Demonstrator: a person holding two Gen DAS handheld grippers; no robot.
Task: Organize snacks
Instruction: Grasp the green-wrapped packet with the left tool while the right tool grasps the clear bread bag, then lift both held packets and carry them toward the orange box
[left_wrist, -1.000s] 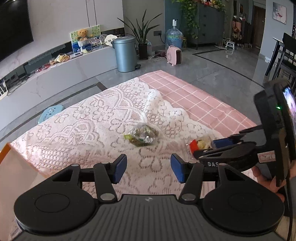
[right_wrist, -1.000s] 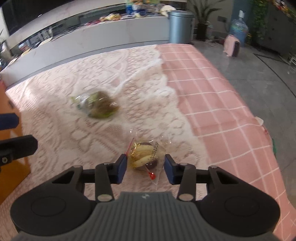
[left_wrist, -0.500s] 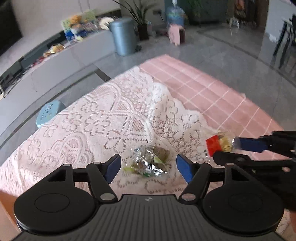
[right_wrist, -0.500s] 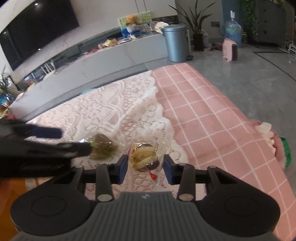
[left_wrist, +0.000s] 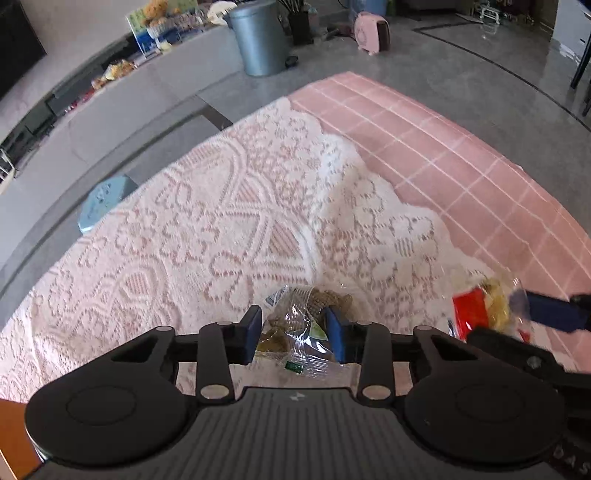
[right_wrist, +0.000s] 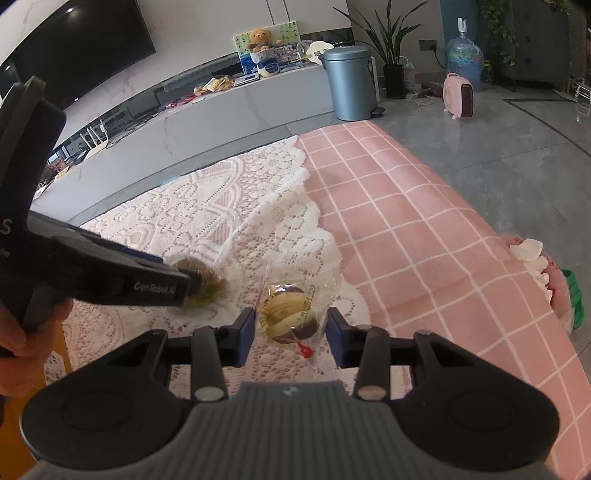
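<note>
Lace cloth (left_wrist: 229, 221) over the pink checked worktop (left_wrist: 461, 155) carried both snacks. Left tool (left_wrist: 293, 334) was closing around the greenish clear-wrapped snack (left_wrist: 295, 325); right tool (right_wrist: 290, 338) gripped the wrapped biscuit packet (right_wrist: 288, 314). Beyond stood a grey bin (right_wrist: 349, 86).

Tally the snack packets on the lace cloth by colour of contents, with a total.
Greenish-brown snack packet: 1
Yellow-and-brown snack packet: 1
Total: 2
</note>
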